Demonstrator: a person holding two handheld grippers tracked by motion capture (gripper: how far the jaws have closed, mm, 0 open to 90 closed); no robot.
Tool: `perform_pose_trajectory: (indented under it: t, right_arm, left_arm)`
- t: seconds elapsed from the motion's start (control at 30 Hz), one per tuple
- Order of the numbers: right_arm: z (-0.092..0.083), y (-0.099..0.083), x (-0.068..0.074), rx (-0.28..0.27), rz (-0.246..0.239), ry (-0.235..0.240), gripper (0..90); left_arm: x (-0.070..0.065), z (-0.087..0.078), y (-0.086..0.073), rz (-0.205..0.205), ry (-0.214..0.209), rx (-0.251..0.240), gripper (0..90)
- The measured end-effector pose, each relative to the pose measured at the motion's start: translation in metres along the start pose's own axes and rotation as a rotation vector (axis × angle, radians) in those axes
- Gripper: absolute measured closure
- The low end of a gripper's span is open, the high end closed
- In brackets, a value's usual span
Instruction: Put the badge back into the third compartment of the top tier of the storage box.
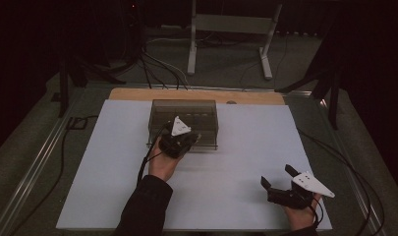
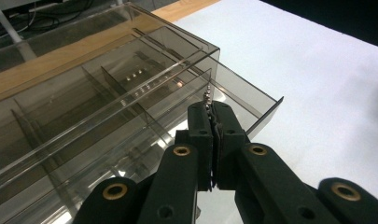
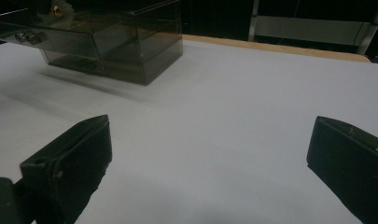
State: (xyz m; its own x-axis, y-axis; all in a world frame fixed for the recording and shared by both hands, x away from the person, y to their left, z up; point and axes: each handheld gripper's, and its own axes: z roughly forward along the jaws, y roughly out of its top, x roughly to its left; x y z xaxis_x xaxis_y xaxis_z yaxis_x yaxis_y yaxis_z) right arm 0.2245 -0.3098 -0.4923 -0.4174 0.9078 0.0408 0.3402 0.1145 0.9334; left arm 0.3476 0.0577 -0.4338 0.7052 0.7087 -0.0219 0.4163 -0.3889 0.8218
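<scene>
A smoky clear plastic box (image 1: pixel 184 109) with divided compartments stands at the back middle of the white sheet (image 1: pixel 245 147). Its drawer (image 2: pixel 252 100) is pulled out toward me. My left gripper (image 1: pixel 194 137) hangs over the open drawer, its jaws pressed together on a thin silver bead chain (image 2: pixel 207 95) that pokes out above the tips (image 2: pixel 211 106). In the right gripper view the box (image 3: pixel 130 42) sits far off at the upper left. My right gripper (image 1: pixel 277 175) rests near the front right of the sheet, its jaws (image 3: pixel 210 135) wide apart with nothing between them.
A wooden table edge (image 1: pixel 196 94) runs behind the sheet. Beyond it stand white metal frame legs (image 1: pixel 191 49) and dark cables (image 1: pixel 157 69) on the floor. A cable (image 1: pixel 349 167) trails off the right side of the table.
</scene>
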Motion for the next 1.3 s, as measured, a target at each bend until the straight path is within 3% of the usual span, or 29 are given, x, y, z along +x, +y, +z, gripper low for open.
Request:
perform_pose_trajectory:
  t: [0.33,0.5,0.87,0.9,0.97,1.1,1.3]
  right_arm:
    - [-0.001,0.0,0.0,0.0,0.002,-0.001,0.2]
    - [-0.001,0.0,-0.001,-0.003,0.003,-0.002,0.2]
    - [-0.001,0.0,0.0,-0.001,0.003,0.0,0.2]
    - [-0.001,0.0,0.0,-0.001,0.004,0.0,0.2]
    - [-0.001,0.0,0.001,0.0,0.001,0.001,0.2]
    - [-0.001,0.0,0.001,-0.001,0.002,0.005,0.1]
    - [-0.001,-0.001,0.002,-0.002,-0.004,0.008,0.2]
  left_arm:
    - [-0.004,0.015,-0.003,-0.01,-0.004,0.037,87.4]
    - [-0.001,0.01,-0.004,-0.032,0.007,0.009,69.5]
    - [0.021,-0.033,-0.023,-0.136,0.098,-0.102,15.8]
    - [0.023,-0.037,-0.026,-0.134,0.093,-0.102,14.6]
    - [0.025,-0.045,-0.033,-0.127,0.092,-0.101,2.9]
    - [0.03,-0.063,-0.05,-0.114,0.109,-0.136,0.3]
    - [0.037,-0.091,-0.085,-0.118,0.173,-0.215,0.3]
